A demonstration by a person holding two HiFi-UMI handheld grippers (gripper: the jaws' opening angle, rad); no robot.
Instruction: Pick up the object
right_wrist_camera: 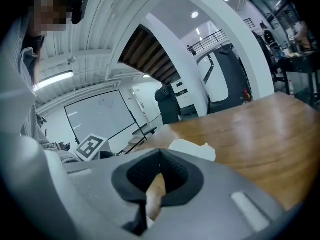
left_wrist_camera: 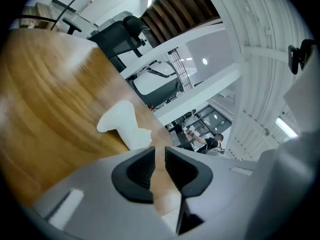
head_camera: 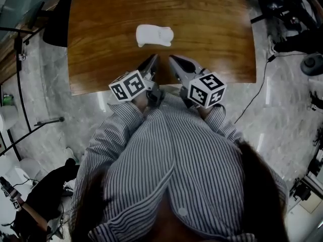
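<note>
While we hold both claws over the near edge of the table [head_camera: 217, 34], our striped shirt [head_camera: 171, 165] fills the bottom of the head view. Each claw's marker cube sits just above our sleeves. Our left claw [head_camera: 153, 60] [left_wrist_camera: 159, 156] has its jaws a narrow slit apart; only the wood of the table [left_wrist_camera: 45, 109] shows between them. Our right claw [head_camera: 174, 60] [right_wrist_camera: 160, 156] has its jaws pressed together at the tips and holds nothing. Both point at the white object [head_camera: 154, 36] [left_wrist_camera: 122, 124] [right_wrist_camera: 192, 150], which lies on the table [right_wrist_camera: 260, 124] near the tips, touched by neither claw. Farther off, a black chair [head_camera: 55, 21] stands at the table's far left corner, on a grey marble floor [head_camera: 282, 110].
</note>
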